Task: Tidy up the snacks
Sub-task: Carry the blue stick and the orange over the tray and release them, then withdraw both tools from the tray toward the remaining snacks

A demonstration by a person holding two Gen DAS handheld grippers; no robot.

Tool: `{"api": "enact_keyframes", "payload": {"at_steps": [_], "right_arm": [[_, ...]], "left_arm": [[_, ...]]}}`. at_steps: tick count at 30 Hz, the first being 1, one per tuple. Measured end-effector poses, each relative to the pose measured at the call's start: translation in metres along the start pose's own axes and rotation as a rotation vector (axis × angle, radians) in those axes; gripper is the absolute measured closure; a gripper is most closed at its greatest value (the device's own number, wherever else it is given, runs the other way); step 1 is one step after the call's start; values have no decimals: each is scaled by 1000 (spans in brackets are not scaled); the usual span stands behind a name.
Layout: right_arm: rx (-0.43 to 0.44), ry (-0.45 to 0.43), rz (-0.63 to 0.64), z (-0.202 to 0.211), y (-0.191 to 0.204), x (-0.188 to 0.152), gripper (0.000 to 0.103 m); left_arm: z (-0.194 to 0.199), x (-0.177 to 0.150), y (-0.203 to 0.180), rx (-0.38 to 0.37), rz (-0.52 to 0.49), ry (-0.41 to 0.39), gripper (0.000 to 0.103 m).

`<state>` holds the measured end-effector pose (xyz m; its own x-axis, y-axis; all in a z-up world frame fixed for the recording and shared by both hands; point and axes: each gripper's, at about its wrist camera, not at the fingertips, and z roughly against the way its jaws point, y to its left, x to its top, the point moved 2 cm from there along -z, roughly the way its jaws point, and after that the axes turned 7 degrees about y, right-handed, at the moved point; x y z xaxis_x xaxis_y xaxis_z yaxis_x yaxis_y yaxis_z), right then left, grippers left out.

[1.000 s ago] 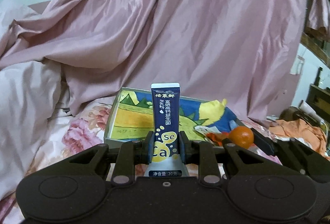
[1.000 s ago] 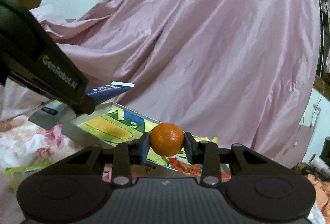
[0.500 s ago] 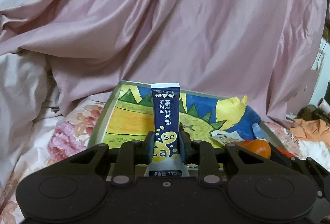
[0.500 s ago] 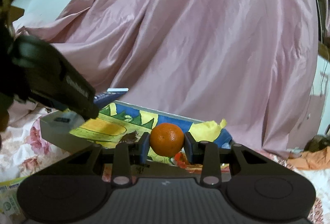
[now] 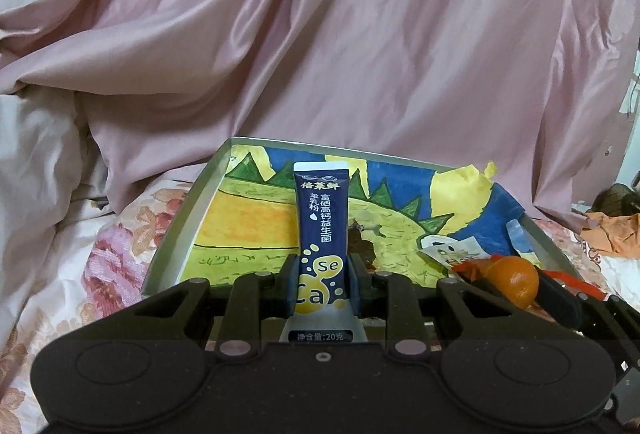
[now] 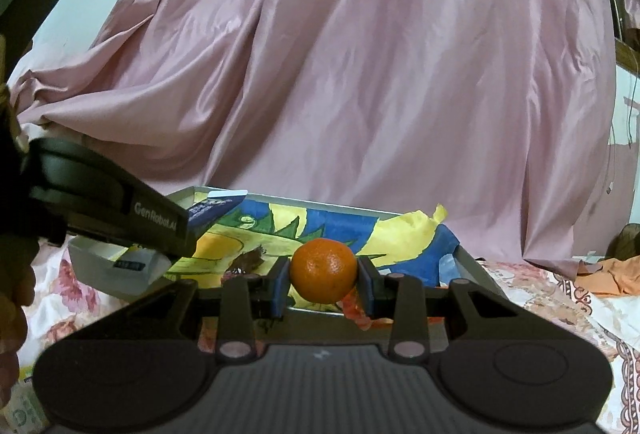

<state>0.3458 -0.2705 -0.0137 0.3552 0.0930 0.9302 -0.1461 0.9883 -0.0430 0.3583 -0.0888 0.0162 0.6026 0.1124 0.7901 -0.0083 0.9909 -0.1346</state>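
Both tools are loaded and closing in on the tray (image 5: 188, 210)! The left gripper (image 5: 322, 284) has its jaws clamped tight on a dark blue sachet (image 5: 320, 230), standing upright dead centre of the left wrist view, and compared with a second ago the tray has swung in much closer: its painted floor of yellow, green and blue now fills the middle of the frame right behind the sachet. Over in the right wrist view, the right gripper (image 6: 323, 276) is squeezed snugly around a small orange (image 6: 323, 270), centre frame, jaws parted only as far as the fruit's width. A second back the tray sat low and off to the left there; now its near rim lies just below the orange and the painted floor spreads behind it. The left tool, sachet tip poking out, reaches in from the left edge over the tray's left side. A white wrapper (image 5: 450, 248) and something red-orange already lie in the tray's lower right. All of it sits on a floral bed sheet (image 5: 116, 246), pink drape (image 5: 340, 34) behind. My read: the carry is nearly done, both snacks look about ready to be lowered and let go inside.
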Motion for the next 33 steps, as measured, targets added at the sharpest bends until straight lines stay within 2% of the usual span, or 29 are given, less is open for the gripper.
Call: {"api": "enact_keyframes", "payload": {"at_steps": [5, 7, 11, 15, 17, 19, 21, 27, 33], "right_arm": [[3, 8, -11, -4, -3, -1, 60], [2, -2, -11, -2, -3, -2, 55], [-8, -15, -11, 0, -4, -2, 50], [-21, -37, -10, 7, -4, 1, 42], [-33, -54, -10, 13, -4, 4, 36], [-41, -69, -19, 19, -5, 7, 23], [-51, -91, -34, 27, -5, 11, 15], [-70, -178, -44, 60, -4, 21, 1], [-69, -219, -47, 92, -1, 25, 0]], "left_arm": [[-3, 1, -2, 5, 5, 11, 72], [-2, 1, -1, 6, 17, 7, 61], [2, 1, 1, 19, 40, -4, 48], [15, 2, 5, 27, 67, -32, 28], [24, 3, 8, 32, 79, -51, 19], [33, 5, 10, 34, 87, -72, 7], [44, 5, 14, 39, 95, -104, 1], [74, 6, 18, 41, 99, -163, 1], [110, 1, 20, 49, 74, -220, 1]]}}
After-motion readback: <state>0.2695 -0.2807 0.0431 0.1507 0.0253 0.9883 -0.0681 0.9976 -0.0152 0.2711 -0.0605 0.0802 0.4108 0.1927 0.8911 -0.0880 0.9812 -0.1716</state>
